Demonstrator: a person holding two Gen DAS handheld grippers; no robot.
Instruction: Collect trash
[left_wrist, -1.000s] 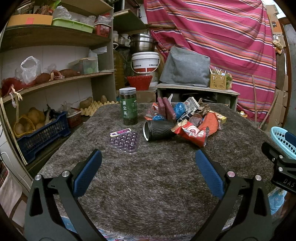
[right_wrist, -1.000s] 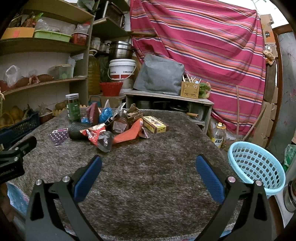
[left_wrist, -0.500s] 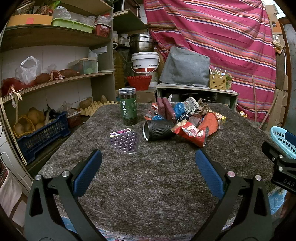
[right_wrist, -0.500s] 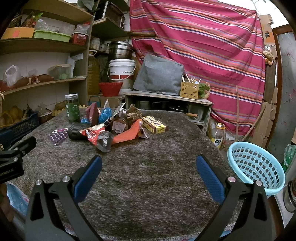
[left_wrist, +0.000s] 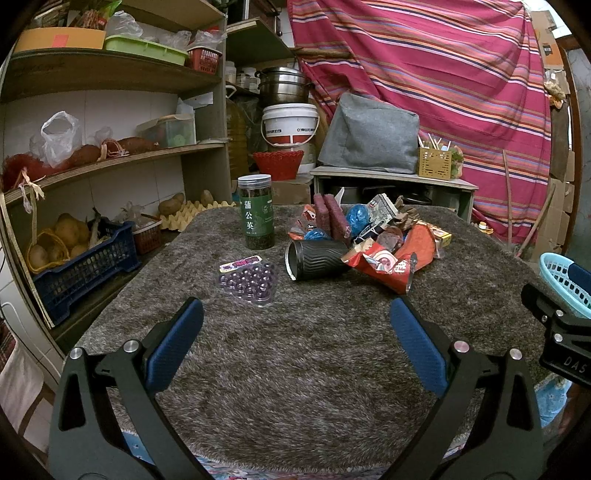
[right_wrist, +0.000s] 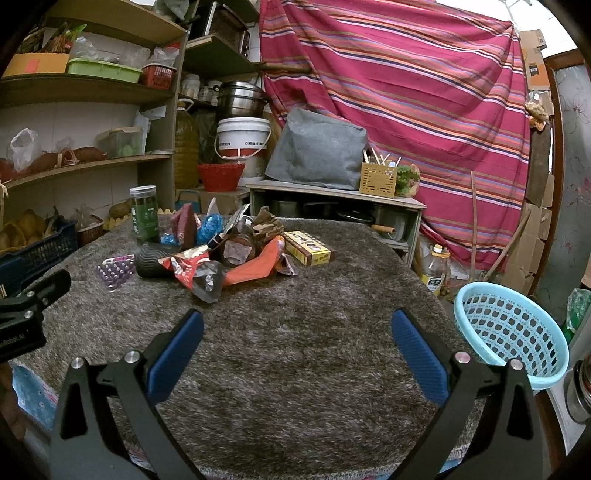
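Left wrist view: your left gripper (left_wrist: 295, 332) has its jaws spread wide and empty, low over the rug (left_wrist: 295, 387). The trash pile (left_wrist: 373, 240) lies ahead and a little right of them, well apart; the cup (left_wrist: 317, 258) and bead pack (left_wrist: 251, 280) are nearest. Go for one loose wrapper (left_wrist: 384, 267), not the heap.

Right wrist view: your right gripper (right_wrist: 295, 332) is likewise released, holding nothing. The pile (right_wrist: 236, 254) sits ahead-left; the basket (right_wrist: 509, 332) is just beyond the right finger. Carry pieces there.
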